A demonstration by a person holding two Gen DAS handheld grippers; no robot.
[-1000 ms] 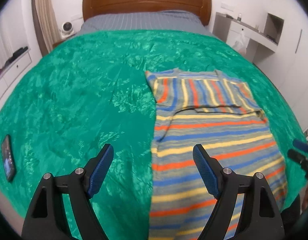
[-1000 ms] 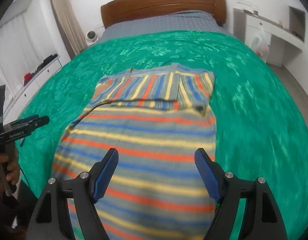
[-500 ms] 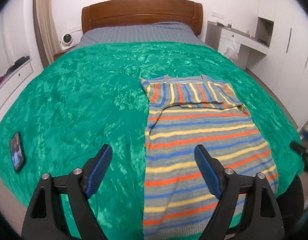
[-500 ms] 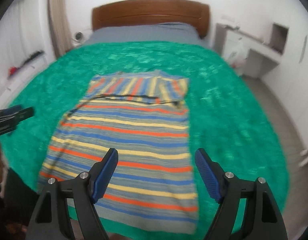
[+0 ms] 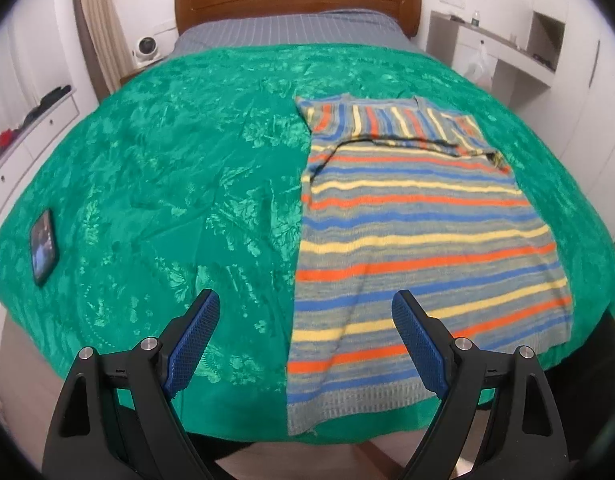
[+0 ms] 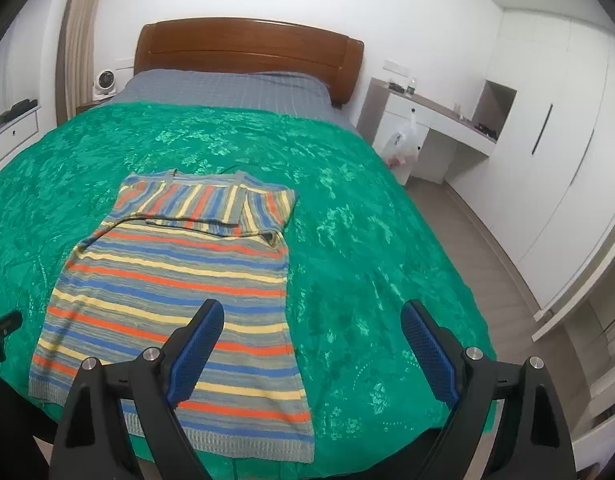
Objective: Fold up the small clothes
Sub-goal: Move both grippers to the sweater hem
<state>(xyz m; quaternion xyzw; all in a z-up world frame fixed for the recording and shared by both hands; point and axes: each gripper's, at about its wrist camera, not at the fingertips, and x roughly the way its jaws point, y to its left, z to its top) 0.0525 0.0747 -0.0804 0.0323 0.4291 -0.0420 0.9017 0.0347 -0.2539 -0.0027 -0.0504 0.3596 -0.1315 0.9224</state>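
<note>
Ahead of the left gripper (image 5: 303,334), released and empty, lay the striped sweater (image 5: 419,232) flat on the green bedspread (image 5: 155,184), hem nearest; the right gripper (image 6: 311,340), also released, hung over its right edge; both should probably pinch the hem corners evenly.

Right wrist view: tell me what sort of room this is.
A bedroom, most likely: a bed with a wooden headboard, a green bedspread holding a striped sweater, and white wardrobes.
</note>
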